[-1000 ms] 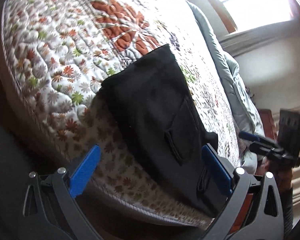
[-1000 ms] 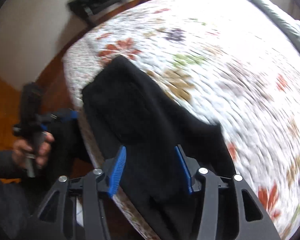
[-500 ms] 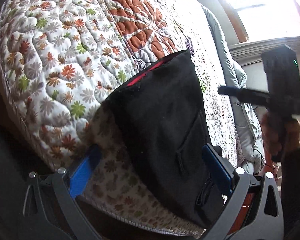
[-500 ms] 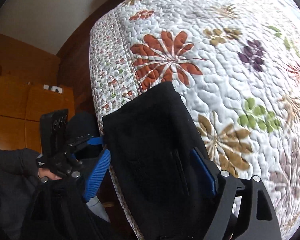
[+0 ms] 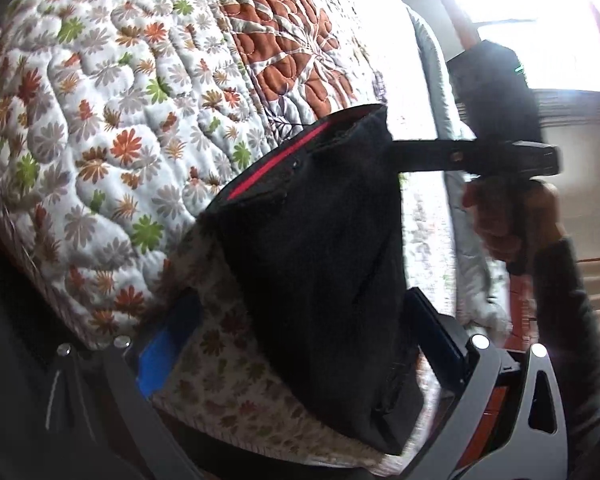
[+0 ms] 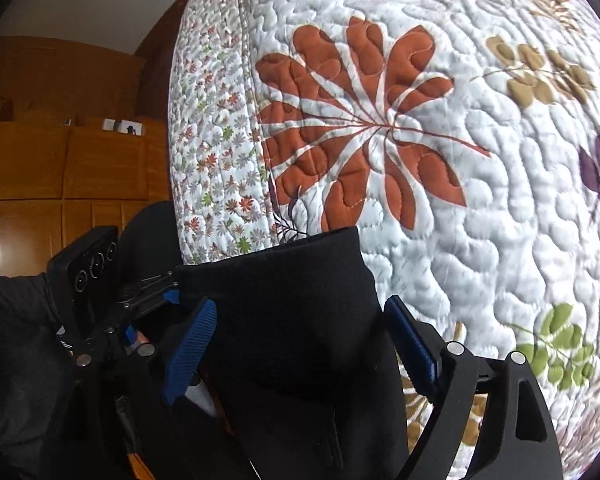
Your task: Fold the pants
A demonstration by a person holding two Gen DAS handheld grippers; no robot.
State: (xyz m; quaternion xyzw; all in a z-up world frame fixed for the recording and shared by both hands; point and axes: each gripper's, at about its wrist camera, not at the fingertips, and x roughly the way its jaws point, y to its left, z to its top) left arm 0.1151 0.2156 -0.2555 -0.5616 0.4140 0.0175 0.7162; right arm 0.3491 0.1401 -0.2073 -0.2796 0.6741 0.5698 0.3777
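From the left wrist, the folded black fabric pants (image 5: 320,256) lie on the floral quilted bed (image 5: 112,120) near its edge, a red inner band showing at the top. The left claw (image 5: 300,344) stands open astride the bundle's lower end; the right claw reaches its far corner. From the right wrist, the right claw (image 6: 300,344), jaws just widened, straddles the pants without pinching. Judging by the compact bundle, little folding remains. A wooden cabinet (image 6: 60,160) stands clear.

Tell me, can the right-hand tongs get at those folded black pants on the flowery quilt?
Probably yes: the right tongs hang open right over the folded black fabric pants on the flowery quilted bedspread, with nothing in between.
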